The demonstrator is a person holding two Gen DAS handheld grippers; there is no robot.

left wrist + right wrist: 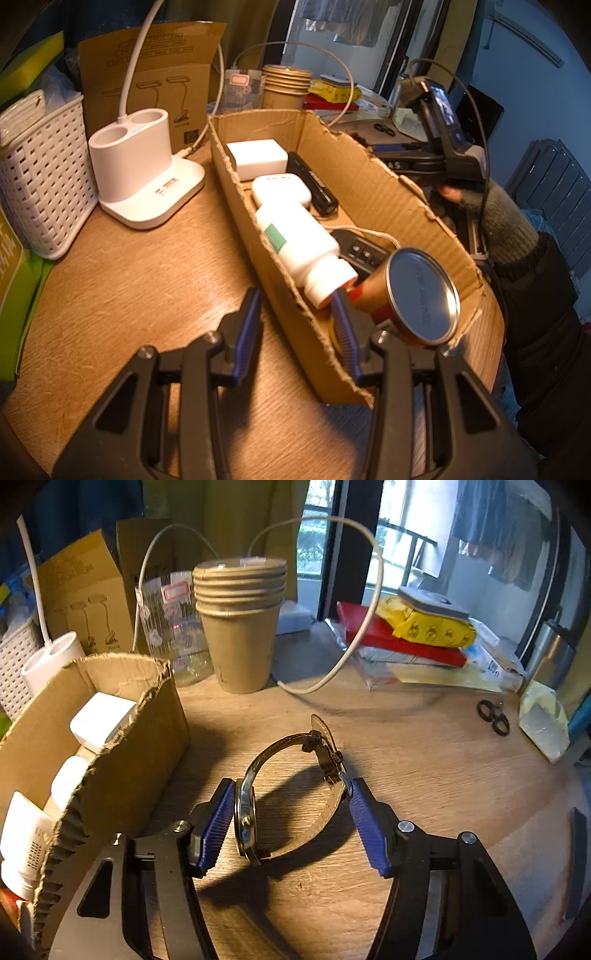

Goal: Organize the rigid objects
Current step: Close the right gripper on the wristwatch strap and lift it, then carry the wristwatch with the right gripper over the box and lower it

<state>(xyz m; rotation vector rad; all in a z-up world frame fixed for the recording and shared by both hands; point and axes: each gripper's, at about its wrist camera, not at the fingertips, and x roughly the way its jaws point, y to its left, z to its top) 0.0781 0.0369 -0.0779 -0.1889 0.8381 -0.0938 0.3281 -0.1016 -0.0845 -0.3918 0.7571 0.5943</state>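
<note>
A wristwatch [245, 812] with a metal case and a looped strap stands on edge on the wooden table [424, 775]. My right gripper [291, 786] is around it: the left pad lies on the case and the right pad touches the strap by the buckle. To its left is the torn cardboard box [122, 746]. In the left wrist view the box [369, 177] holds a white bottle [295, 240], a metal-lidded can [421, 291], a white charger [258, 158], an earbud case [280, 188] and a remote [362, 251]. My left gripper [295, 295] straddles the box's near wall, apart from it.
A white lamp base [140, 173] and a woven basket [40, 177] stand left of the box. Behind the watch are stacked paper cups [240, 627], a clear cup [173, 627], a looping white cable [369, 609], red and yellow packs [424, 627] and scissors [493, 716]. A gloved hand [491, 210] shows at right.
</note>
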